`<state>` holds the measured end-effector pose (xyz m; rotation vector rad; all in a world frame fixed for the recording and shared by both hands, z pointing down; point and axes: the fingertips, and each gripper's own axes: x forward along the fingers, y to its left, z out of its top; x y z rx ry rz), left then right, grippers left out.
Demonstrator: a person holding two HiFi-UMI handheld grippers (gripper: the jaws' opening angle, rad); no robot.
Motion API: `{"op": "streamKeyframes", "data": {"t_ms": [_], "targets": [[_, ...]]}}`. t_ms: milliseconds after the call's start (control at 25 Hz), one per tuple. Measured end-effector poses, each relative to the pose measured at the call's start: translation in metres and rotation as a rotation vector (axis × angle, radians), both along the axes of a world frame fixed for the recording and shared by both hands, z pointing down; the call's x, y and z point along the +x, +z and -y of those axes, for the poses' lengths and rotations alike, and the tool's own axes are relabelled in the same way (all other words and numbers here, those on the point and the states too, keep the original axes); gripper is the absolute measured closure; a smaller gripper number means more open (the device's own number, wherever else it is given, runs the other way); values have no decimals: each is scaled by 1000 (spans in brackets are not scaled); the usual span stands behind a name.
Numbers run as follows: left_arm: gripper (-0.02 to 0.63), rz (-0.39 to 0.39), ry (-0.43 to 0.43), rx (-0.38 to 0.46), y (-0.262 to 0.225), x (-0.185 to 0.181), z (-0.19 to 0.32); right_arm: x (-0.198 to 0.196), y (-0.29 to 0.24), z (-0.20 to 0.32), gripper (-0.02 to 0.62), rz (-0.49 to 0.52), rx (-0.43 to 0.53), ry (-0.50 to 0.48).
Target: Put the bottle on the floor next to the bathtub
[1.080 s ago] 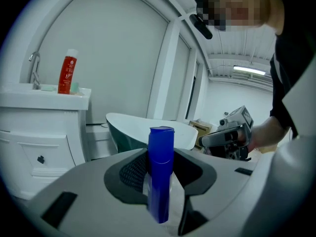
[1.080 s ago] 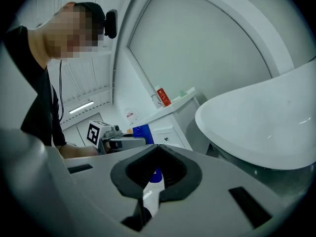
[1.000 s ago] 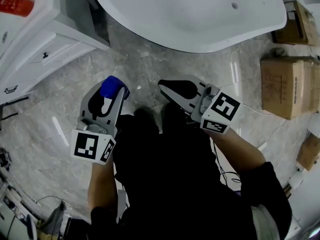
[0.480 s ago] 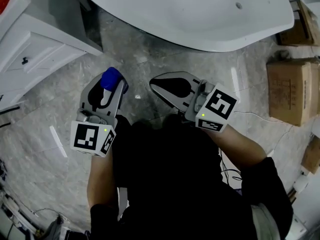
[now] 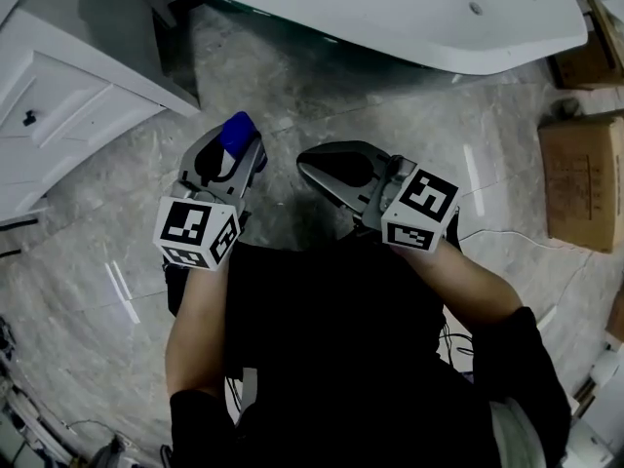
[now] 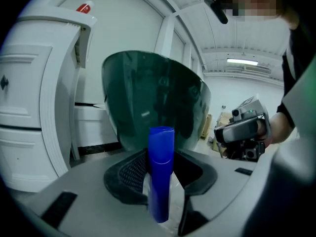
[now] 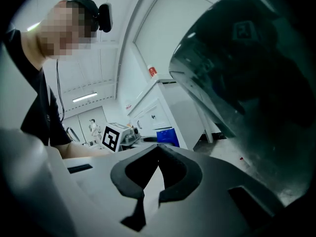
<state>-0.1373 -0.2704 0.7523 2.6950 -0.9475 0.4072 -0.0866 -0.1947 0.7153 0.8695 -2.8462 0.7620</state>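
Note:
In the head view my left gripper (image 5: 232,152) is shut on a bottle with a blue cap (image 5: 237,133), held over the grey marble floor (image 5: 88,261) just short of the white bathtub (image 5: 409,18). The left gripper view has the blue cap (image 6: 161,177) upright between the pads, with the tub's dark side (image 6: 148,93) close ahead. My right gripper (image 5: 314,169) hangs beside it, shut with nothing in it. In the right gripper view its tips (image 7: 158,149) meet, and the blue cap (image 7: 168,136) shows beyond them.
A white cabinet (image 5: 58,86) stands at the left, close to the tub's end, with a narrow gap between them. Cardboard boxes (image 5: 585,178) sit on the floor at the right. Cables lie on the floor near the person's feet.
The left gripper with the bottle has shifted forward, toward the tub and the cabinet's corner. The tub has slid toward the top of the head view. The right gripper stays shut alongside.

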Motion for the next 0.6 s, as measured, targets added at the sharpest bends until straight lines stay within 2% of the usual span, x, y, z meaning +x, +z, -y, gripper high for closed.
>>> {"op": "streamKeyframes", "data": {"t_ms": [240,440,600], "targets": [[445,17,18,-68,54,15,7,-3,26,0,568,11,-5,-1],[445,27,29,-46,71,23,12,7,43,17,568,-11,17,39],[445,45,16,-35,94,27,24,11,56,27,568,11,7,69]]}}
